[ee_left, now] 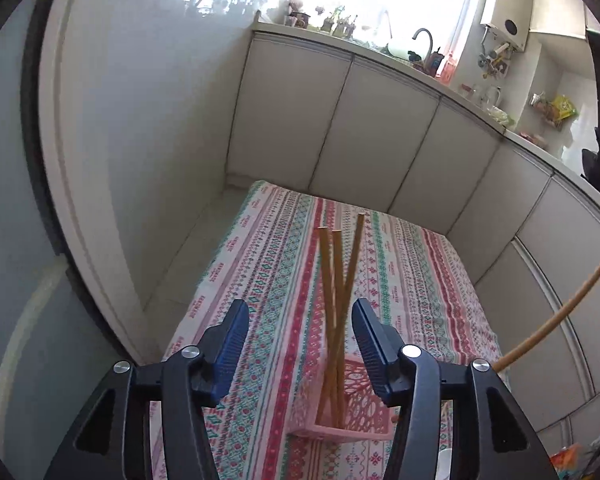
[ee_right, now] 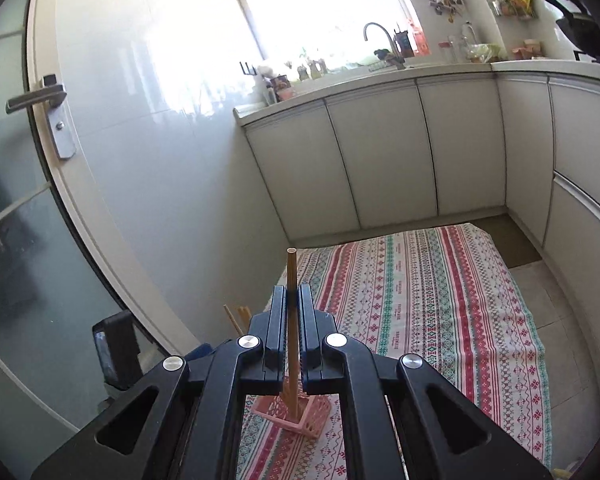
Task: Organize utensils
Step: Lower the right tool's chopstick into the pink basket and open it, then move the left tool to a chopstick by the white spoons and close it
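Observation:
A pink lattice utensil holder (ee_left: 356, 408) stands on the patterned tablecloth (ee_left: 268, 280), with three wooden chopsticks (ee_left: 336, 304) leaning in it. My left gripper (ee_left: 300, 344) is open and empty just above the holder, its jaws either side of the chopsticks. My right gripper (ee_right: 293, 320) is shut on one wooden chopstick (ee_right: 291, 280), held upright with its lower end over or in the pink holder (ee_right: 300, 412). That chopstick shows at the right edge of the left wrist view (ee_left: 560, 312). Other chopstick tops (ee_right: 238, 316) peek out left of the right gripper.
The table stands in a small kitchen with white cabinets (ee_right: 380, 160) behind and to the right. The counter holds a sink faucet (ee_right: 380, 40) and bottles. A glass door with a handle (ee_right: 36, 100) is at left. A dark device (ee_right: 114, 352) stands near the door.

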